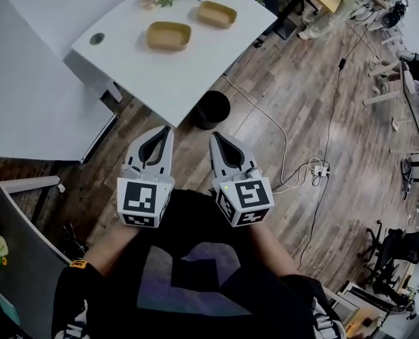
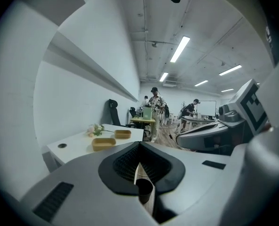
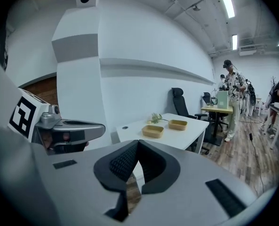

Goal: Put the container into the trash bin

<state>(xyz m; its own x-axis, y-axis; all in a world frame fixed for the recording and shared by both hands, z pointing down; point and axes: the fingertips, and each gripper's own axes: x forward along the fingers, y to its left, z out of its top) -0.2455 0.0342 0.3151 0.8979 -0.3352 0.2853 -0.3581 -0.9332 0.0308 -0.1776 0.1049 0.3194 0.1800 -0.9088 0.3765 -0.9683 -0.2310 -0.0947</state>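
Left claw [image 1: 164, 134] and right claw [image 1: 219, 140] sit side by side, both closed and empty. The trash bin [image 1: 210, 109] stands on the floor [image 1: 280, 119] just ahead. Beyond it, near container [image 1: 169, 36] and far container [image 1: 217, 14] rest on the table [image 1: 160, 76].

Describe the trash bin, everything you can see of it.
The trash bin is small, round and black, plastic by its look. It stands upright on the wooden floor, close beside the edge of the white table. Its top is open, with no lid. The inside is dark, so any contents cannot be made out. Only the floor touches it.
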